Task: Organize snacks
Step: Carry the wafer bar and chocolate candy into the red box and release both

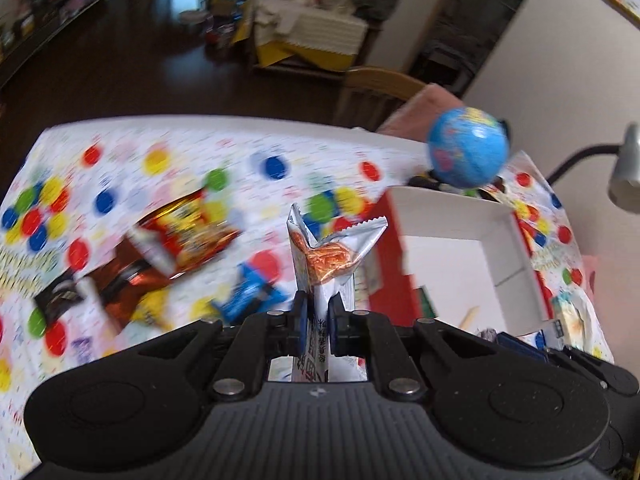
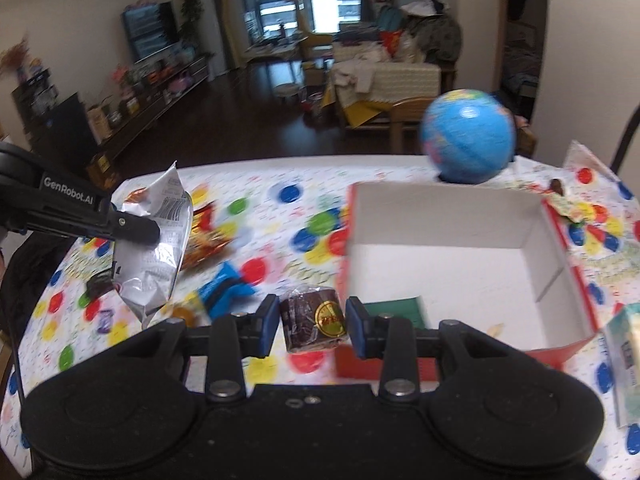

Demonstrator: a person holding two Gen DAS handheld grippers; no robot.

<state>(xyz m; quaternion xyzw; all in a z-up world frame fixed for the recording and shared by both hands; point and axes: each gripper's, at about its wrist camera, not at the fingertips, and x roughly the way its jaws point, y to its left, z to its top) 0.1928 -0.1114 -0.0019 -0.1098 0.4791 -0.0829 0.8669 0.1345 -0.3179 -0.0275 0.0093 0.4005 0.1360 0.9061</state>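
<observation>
Right wrist view is showing the task barely begun: the right hand-held gripper (image 2: 312, 326) is gripping a brown wrapped snack (image 2: 312, 322) and the left hand-held gripper (image 2: 154, 234) is pinching a silver packet (image 2: 160, 248), both beside the nearly empty box (image 2: 448, 216), while several snacks (image 2: 224, 288) are lying left of it on the table (image 2: 280, 184).

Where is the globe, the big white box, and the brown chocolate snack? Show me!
globe (image 2: 468, 138), right wrist view, middle of the blue ball.
white box (image 2: 440, 216), right wrist view, its far inside wall.
brown chocolate snack (image 2: 312, 318), right wrist view, middle of the wrapper, between the claw's pads.
</observation>
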